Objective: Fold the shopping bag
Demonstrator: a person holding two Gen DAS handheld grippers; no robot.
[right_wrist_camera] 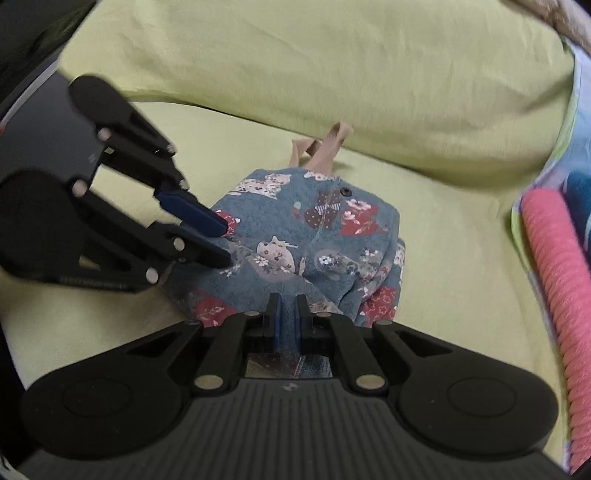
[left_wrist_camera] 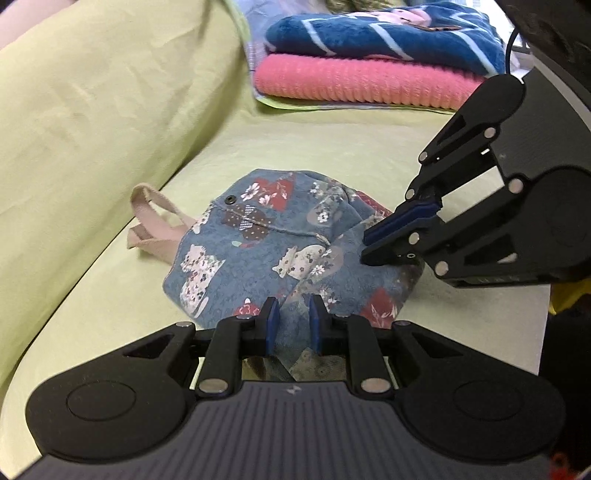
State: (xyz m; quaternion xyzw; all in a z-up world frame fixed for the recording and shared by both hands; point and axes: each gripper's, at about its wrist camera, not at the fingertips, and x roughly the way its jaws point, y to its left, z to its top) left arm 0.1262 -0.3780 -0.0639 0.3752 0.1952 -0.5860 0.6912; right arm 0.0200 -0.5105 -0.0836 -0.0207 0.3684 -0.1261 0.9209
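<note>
Bag (left_wrist_camera: pixel 280 243): we note soft, rumpled blue cat-print cloth with beige webbing handles (left_wrist_camera: pixel 155 221).
Left gripper (left_wrist_camera: pixel 291 317): jaws pinching bag fabric.
Right gripper (right_wrist_camera: pixel 288 317): jaws pinching bag fabric.

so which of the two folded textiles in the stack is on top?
The navy blue towel with pale stripes; it lies on the pink ribbed one, beyond the shopping bag.

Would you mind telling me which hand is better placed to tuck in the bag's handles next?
Probably left: the left gripper grips the shopping bag on the side nearer the handles; the right gripper pinches the opposite edge.
</note>
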